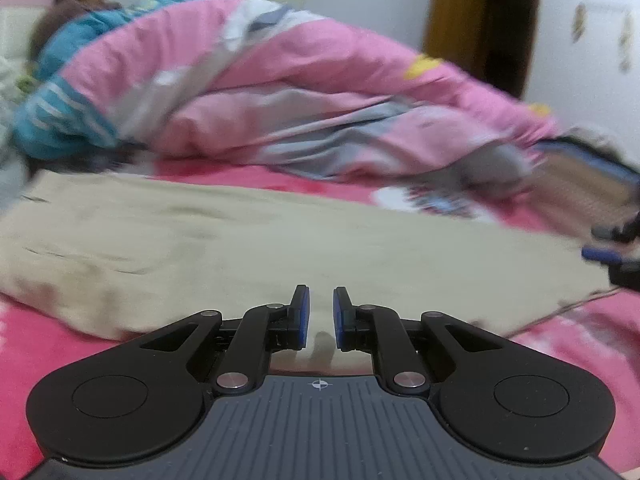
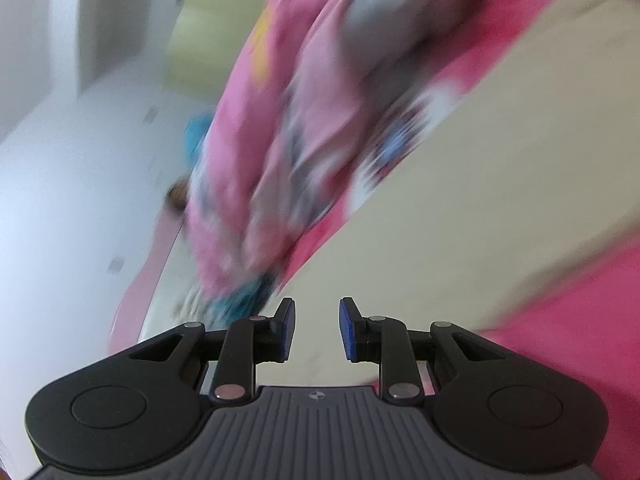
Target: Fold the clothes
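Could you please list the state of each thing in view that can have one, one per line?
Left tongs: open, empty, low over the beige garment.
Right tongs: open, empty.
Beige garment: lying flat on the pink bedsheet.
Pink quilt: bunched in a heap behind the garment.
Brown door: open.

Beige garment [image 1: 248,240] lying on a hot-pink bed sheet [image 1: 580,344]

The sheet is showing white and blue printed patches; behind it a quilt [image 1: 304,92] is bunching in pale pink with grey-blue bands, white shapes, yellow spots and a teal striped end. Each tool is showing black arms, a ribbed grey body and blue pads [image 1: 305,312]. A brown door [image 1: 480,28] is standing against a white wall.
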A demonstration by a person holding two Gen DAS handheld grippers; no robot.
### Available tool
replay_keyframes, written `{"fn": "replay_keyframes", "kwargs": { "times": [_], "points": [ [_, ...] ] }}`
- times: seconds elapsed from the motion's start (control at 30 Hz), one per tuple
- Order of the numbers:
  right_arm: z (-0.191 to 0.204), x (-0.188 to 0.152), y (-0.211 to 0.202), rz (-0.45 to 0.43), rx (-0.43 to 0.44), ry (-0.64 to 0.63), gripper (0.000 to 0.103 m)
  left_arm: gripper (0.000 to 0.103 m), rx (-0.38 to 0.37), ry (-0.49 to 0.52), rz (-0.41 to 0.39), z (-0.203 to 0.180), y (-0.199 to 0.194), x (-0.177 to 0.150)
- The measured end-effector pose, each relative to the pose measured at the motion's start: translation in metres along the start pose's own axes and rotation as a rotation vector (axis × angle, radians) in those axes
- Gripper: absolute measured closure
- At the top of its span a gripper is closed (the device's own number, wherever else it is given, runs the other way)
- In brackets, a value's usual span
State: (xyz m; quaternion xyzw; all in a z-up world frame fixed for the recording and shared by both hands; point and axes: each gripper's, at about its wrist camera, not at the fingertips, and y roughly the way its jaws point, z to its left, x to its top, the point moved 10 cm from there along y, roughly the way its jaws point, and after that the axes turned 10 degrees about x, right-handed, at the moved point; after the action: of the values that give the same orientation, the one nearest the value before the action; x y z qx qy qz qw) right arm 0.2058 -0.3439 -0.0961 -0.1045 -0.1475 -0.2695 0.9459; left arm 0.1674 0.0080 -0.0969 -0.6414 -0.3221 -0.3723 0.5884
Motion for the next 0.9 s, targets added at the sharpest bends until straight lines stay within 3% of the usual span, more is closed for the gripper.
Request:
{"fn": "replay_keyframes", "kwargs": {
  "times": [0.1, 0.17, 0.2, 0.33, 0.43, 0.53, 0.63, 0.8, 0.9],
  "points": [
    [-0.003, -0.022, 0.070, 0.162, -0.018, -0.061, 0.077, 0.091, 0.074, 0.035, -0.004, 0.020, -0.003, 0.007],
    [-0.021, -0.040, 0.095, 0.245, -0.062, -0.050, 0.078, 0.091, 0.097, 0.049, -0.001, 0.031, -0.003, 0.008],
    [-0.028, -0.049, 0.095, 0.262, -0.077, -0.059, 0.086, 0.091, 0.100, 0.052, 0.001, 0.034, -0.002, 0.006],
    [-0.024, -0.072, 0.068, 0.294, -0.065, -0.060, 0.084, 0.091, 0.101, 0.056, 0.006, 0.042, 0.004, -0.004],
    [-0.011, -0.072, 0.058, 0.303, -0.091, -0.061, 0.081, 0.091, 0.098, 0.054, -0.002, 0.040, 0.004, -0.005],
    [0.014, -0.057, 0.075, 0.268, -0.026, -0.097, 0.081, 0.087, 0.094, 0.051, -0.012, 0.037, 0.003, -0.006],
    [0.025, -0.055, 0.119, 0.293, 0.009, -0.140, 0.081, 0.085, 0.090, 0.049, -0.022, 0.033, 0.003, -0.007],
    [0.004, -0.093, 0.146, 0.389, -0.039, -0.212, 0.082, 0.084, 0.080, 0.042, -0.035, 0.035, -0.001, -0.006],
    [0.003, -0.113, 0.129, 0.461, -0.014, -0.139, 0.082, 0.084, 0.065, 0.033, -0.043, 0.035, -0.002, -0.004]
  ]
}}
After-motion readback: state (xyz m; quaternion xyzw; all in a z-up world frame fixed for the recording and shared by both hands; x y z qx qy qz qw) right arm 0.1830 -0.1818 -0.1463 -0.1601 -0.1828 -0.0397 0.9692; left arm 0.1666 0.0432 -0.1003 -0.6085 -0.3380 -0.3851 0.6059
